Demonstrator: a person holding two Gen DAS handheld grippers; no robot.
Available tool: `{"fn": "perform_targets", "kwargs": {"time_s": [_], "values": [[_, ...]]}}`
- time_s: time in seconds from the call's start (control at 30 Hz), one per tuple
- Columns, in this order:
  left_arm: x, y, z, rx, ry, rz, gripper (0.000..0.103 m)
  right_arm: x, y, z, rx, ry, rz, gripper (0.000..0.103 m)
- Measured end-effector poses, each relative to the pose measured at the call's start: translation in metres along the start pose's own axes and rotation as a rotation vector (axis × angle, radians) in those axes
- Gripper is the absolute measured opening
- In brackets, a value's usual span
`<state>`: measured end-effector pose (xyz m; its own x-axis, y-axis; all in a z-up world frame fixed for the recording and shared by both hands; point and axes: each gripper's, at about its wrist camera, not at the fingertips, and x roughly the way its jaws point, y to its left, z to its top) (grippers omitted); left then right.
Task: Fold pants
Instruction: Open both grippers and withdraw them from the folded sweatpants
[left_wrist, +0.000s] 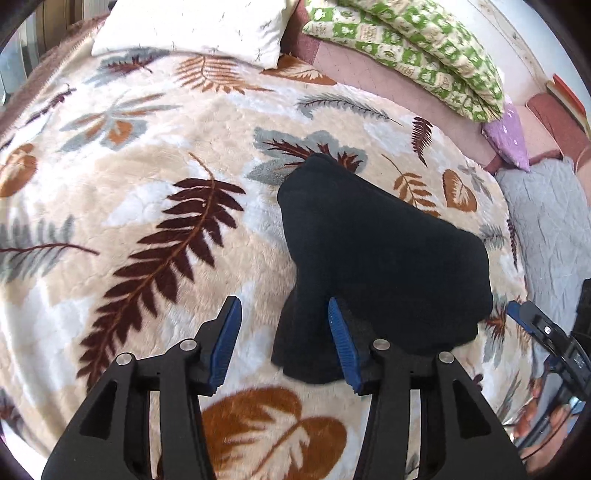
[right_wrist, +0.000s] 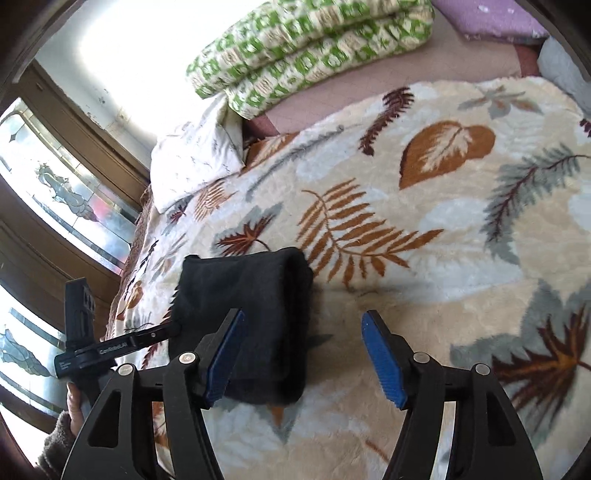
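The black pants (left_wrist: 384, 258) lie folded into a compact bundle on the leaf-patterned blanket (left_wrist: 147, 177). My left gripper (left_wrist: 284, 314) is open and empty; its right finger rests at the near left edge of the bundle. In the right wrist view the pants (right_wrist: 251, 310) lie left of centre. My right gripper (right_wrist: 303, 328) is open and empty just above the blanket (right_wrist: 424, 206), its left finger over the bundle's near edge. The right gripper shows at the left wrist view's right edge (left_wrist: 524, 317), and the left gripper at the right wrist view's left (right_wrist: 155, 334).
A white pillow (left_wrist: 195, 26) and a green checked quilt (left_wrist: 410, 48) lie at the far side of the bed. A purple cushion (left_wrist: 508, 136) and grey cover (left_wrist: 546, 229) sit to the right. A glazed wooden door (right_wrist: 55, 206) stands beyond the bed's edge.
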<state>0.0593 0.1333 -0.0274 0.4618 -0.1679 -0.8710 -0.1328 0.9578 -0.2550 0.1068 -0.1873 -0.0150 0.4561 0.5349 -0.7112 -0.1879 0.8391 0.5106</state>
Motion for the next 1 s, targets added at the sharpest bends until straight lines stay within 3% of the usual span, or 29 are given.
{"fn": "perform_targets", "kwargs": {"time_s": [0.07, 0.2, 0.43, 0.47, 0.53, 0.63, 0.83, 1.0], "values": [[-0.008, -0.007, -0.014, 0.027, -0.013, 0.033, 0.048, -0.013, 0.014, -0.011, -0.031, 0.015, -0.049, 0.085], [-0.014, -0.023, -0.048, 0.059, -0.021, 0.120, 0.048, -0.036, 0.042, -0.049, -0.086, -0.015, -0.185, 0.102], [-0.025, -0.049, -0.087, 0.102, -0.115, 0.243, 0.051, -0.054, 0.070, -0.108, -0.195, -0.037, -0.421, 0.103], [-0.026, -0.054, -0.090, 0.113, -0.130, 0.257, 0.061, -0.057, 0.071, -0.112, -0.202, -0.049, -0.432, 0.103], [-0.029, -0.067, -0.096, 0.132, -0.170, 0.280, 0.067, -0.070, 0.070, -0.121, -0.196, -0.085, -0.450, 0.103], [-0.034, -0.088, -0.102, 0.163, -0.211, 0.273, 0.067, -0.084, 0.064, -0.126, -0.161, -0.103, -0.439, 0.103], [-0.032, -0.117, -0.111, 0.183, -0.199, 0.234, 0.067, -0.101, 0.050, -0.132, -0.131, -0.114, -0.454, 0.103], [-0.032, -0.119, -0.120, 0.175, -0.200, 0.216, 0.067, -0.109, 0.046, -0.137, -0.144, -0.134, -0.479, 0.103]]}}
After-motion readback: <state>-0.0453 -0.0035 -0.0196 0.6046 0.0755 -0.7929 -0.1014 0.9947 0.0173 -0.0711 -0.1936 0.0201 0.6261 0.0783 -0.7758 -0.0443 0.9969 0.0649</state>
